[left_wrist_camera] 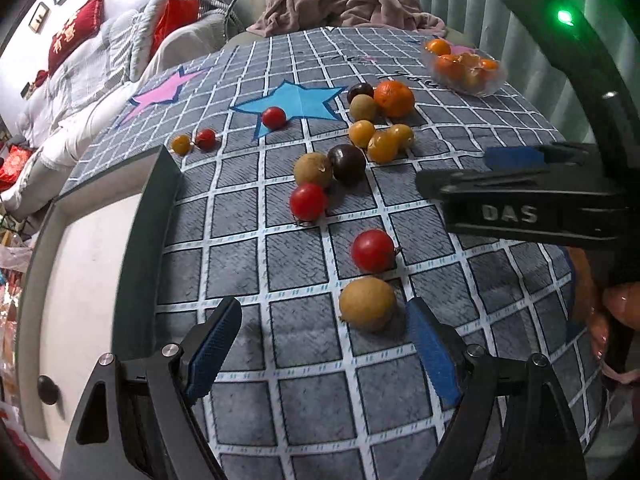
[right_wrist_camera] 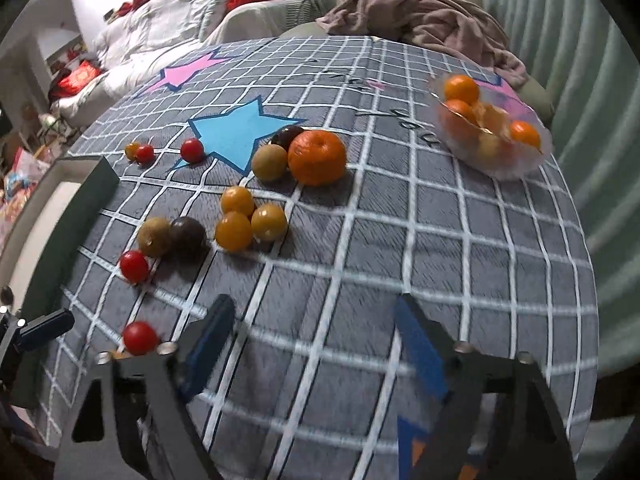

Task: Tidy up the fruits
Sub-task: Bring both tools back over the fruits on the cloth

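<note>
Loose fruit lies on a grey grid tablecloth. My left gripper is open low over the cloth, with a tan round fruit between its fingers, close to the right pad and not pressed. Just beyond lie red tomatoes, a dark fruit, yellow fruits and a big orange. My right gripper is open over bare cloth with nothing between its fingers. A clear bowl of oranges stands at the far right.
The right gripper's fingers cross the right side of the left wrist view. The table's left edge drops to the floor. A pink blanket lies behind the table, a bed with red pillows to the left, and a curtain to the right.
</note>
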Motion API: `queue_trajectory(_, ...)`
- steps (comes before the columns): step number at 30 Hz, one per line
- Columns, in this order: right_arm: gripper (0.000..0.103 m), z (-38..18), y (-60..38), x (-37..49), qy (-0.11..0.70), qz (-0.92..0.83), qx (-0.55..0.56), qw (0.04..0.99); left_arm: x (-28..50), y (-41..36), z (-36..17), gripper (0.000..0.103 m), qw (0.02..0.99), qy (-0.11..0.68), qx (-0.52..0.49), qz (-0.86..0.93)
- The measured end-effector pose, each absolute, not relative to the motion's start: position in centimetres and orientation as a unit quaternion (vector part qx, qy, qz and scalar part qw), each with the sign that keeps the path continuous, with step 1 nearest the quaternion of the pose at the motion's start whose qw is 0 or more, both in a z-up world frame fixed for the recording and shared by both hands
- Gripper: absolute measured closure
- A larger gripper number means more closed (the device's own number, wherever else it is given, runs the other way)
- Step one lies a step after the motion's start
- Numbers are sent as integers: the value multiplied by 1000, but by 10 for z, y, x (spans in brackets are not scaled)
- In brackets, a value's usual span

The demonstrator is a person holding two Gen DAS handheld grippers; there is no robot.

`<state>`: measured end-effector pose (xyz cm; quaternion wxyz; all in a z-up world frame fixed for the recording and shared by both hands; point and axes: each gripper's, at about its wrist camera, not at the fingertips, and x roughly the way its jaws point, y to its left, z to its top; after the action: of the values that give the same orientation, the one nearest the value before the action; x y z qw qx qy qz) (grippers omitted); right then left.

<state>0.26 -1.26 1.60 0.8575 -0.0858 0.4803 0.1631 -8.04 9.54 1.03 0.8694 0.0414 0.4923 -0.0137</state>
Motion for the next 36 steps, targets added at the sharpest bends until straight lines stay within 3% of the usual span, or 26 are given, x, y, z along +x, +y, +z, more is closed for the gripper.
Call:
queue_trajectory(5, 24, 14, 4, 15, 463, 186, -106, 860, -74, 96, 8, 20, 871, 490, 23, -13)
queue_trajectory(6, 24, 14, 7, 16, 460, 190, -108, 860, -74, 97, 8, 27, 872, 489, 17, -17)
queue_trajectory(9, 30, 15, 16, 19, 451, 204, -114, 861, -71, 96, 9, 33, 871, 491, 7, -21)
queue_trajectory(11, 53, 16, 20, 19, 448, 213, -115, 861, -71, 96, 10, 44, 872, 489, 5, -22)
queue_trajectory(13, 61, 17, 23, 17, 447, 217, -114, 860, -71, 95, 11, 57, 872, 488, 4, -25)
queue_trajectory(14, 68, 17, 23, 16, 448, 220, -110, 860, -71, 95, 12, 70, 873, 488, 4, -28)
queue_trajectory(16, 89, 18, 16, 14, 454, 226, -90, 857, -72, 94, 13, 74, 872, 488, 7, -32)
queue_trajectory(22, 89, 17, -16, -5, 479, 231, -6, 847, -85, 99, 13, 74, 872, 488, -2, -43)
queue_trajectory(36, 89, 18, -52, -84, 485, 227, 43, 844, -117, 114, 13, 74, 871, 488, -26, -37)
